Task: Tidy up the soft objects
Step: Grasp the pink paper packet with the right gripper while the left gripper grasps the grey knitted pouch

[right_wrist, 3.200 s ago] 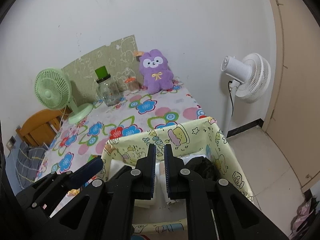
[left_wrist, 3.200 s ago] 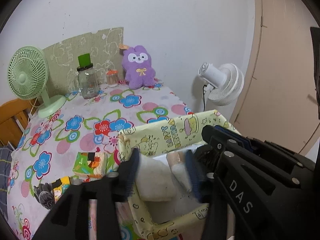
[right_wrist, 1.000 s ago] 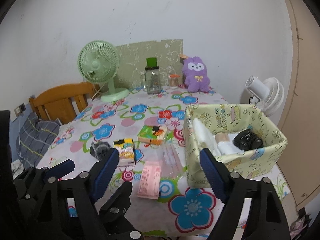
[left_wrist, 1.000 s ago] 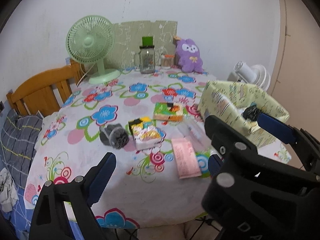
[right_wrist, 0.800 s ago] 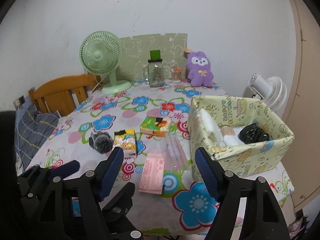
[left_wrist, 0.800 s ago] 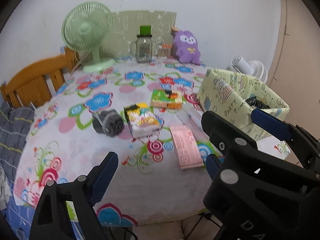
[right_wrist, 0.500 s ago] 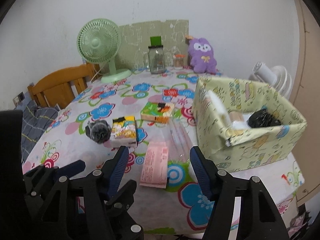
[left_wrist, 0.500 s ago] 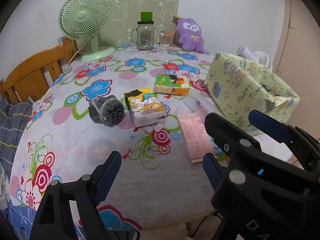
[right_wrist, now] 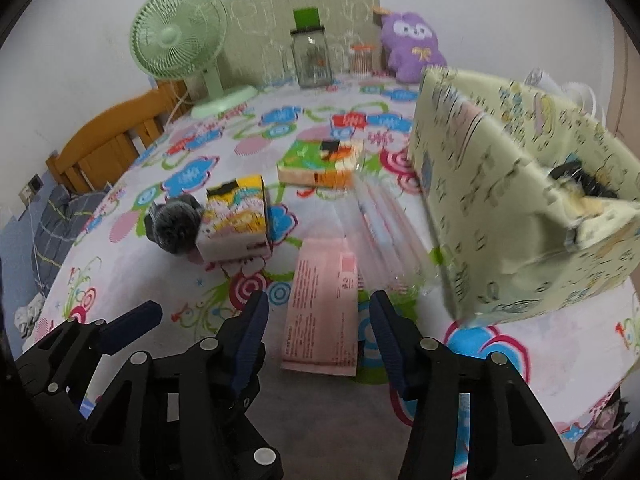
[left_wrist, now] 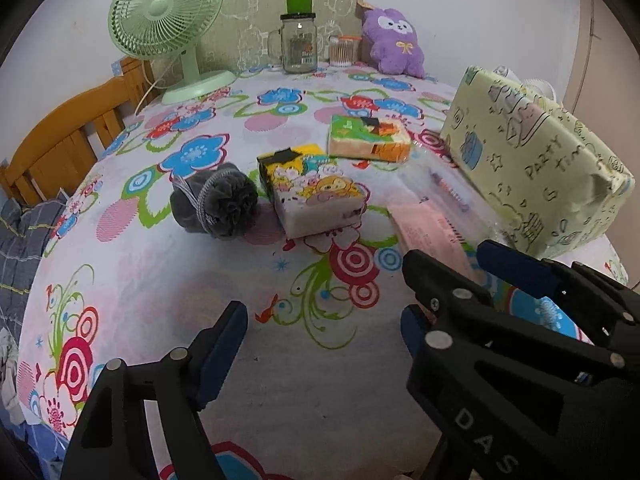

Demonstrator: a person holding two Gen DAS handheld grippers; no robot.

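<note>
A grey mesh pouf (left_wrist: 214, 204) (right_wrist: 174, 222) lies on the flowered tablecloth beside a yellow cartoon tissue pack (left_wrist: 314, 196) (right_wrist: 236, 218). A green and orange pack (left_wrist: 368, 138) (right_wrist: 322, 160) lies farther back. A pink flat packet (left_wrist: 430, 232) (right_wrist: 324, 312) and a clear plastic pack (right_wrist: 380, 228) lie next to the pale yellow fabric box (left_wrist: 532, 148) (right_wrist: 512, 208), which holds a black soft item (right_wrist: 580, 178). My left gripper (left_wrist: 324, 332) is open and empty above the front of the table. My right gripper (right_wrist: 316, 324) is open and empty just before the pink packet.
A green desk fan (left_wrist: 168, 20), a glass jar with a green lid (left_wrist: 300, 40), a small jar (left_wrist: 344, 50) and a purple plush (left_wrist: 394, 42) stand along the back wall. A wooden chair (left_wrist: 68, 136) is at the left. A white fan stands behind the box.
Both grippers have drawn back from the box, opened wide and dropped lower toward the front of the table. The right gripper has closed in on the pink packet.
</note>
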